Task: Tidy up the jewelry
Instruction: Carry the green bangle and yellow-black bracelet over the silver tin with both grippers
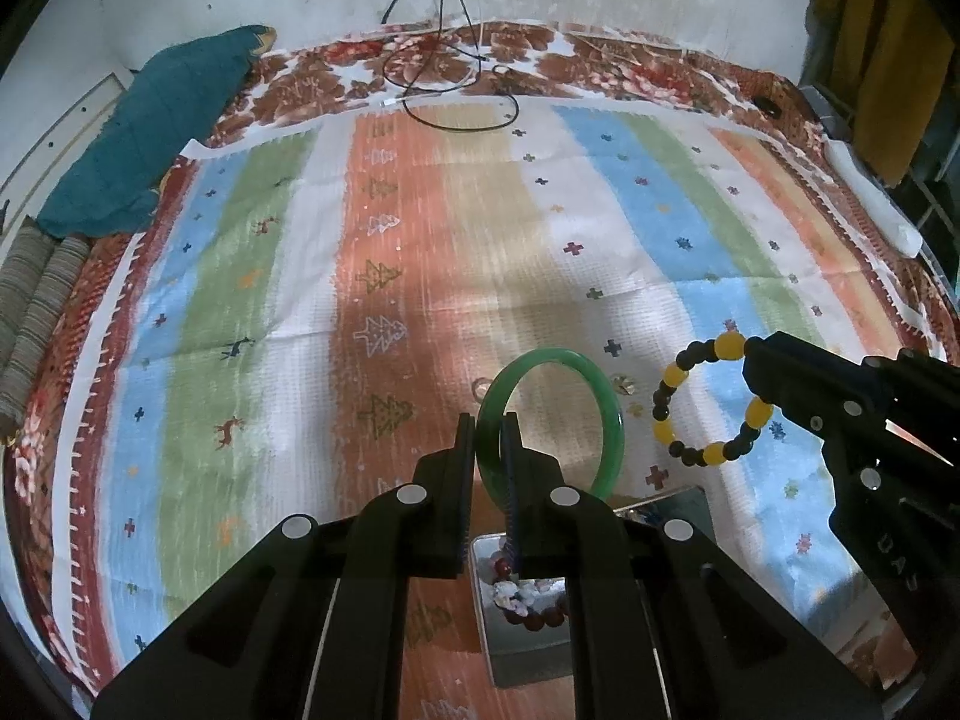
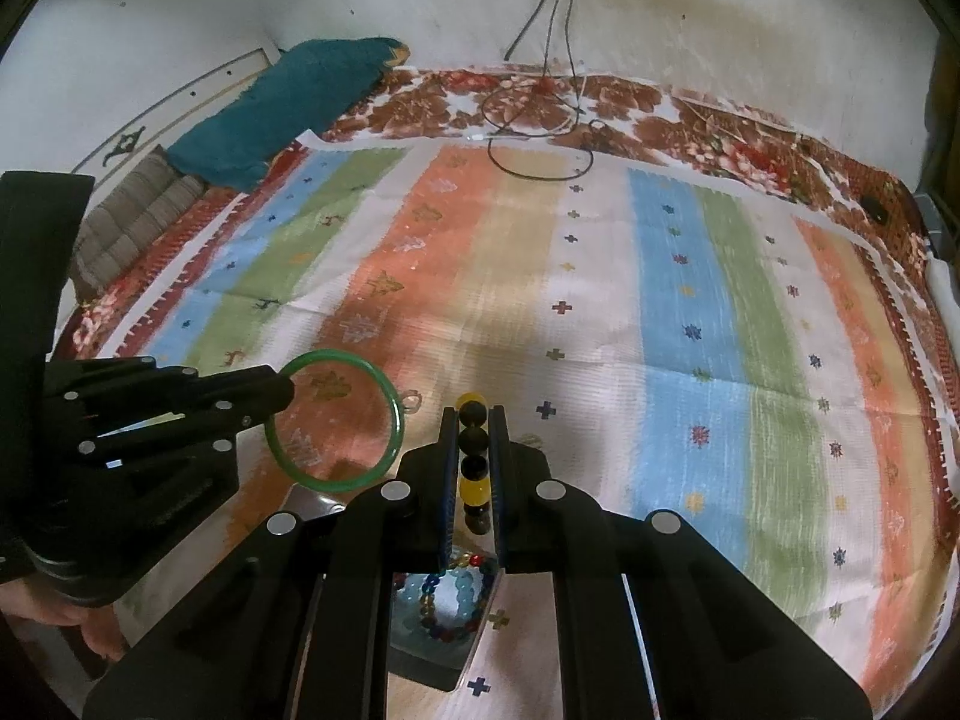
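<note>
The green bangle [image 1: 606,414] looks like polished, glossy, translucent stone or glass. The beaded bracelet [image 1: 708,399] has smooth round beads: shiny black ones and waxy yellow ones. Both grippers, left [image 1: 487,438] and right [image 2: 474,438], are matt black plastic with bright metal pins. The striped cloth [image 1: 300,276] is a matt, coarse weave. The tray [image 1: 528,654] looks like dull grey metal.
</note>
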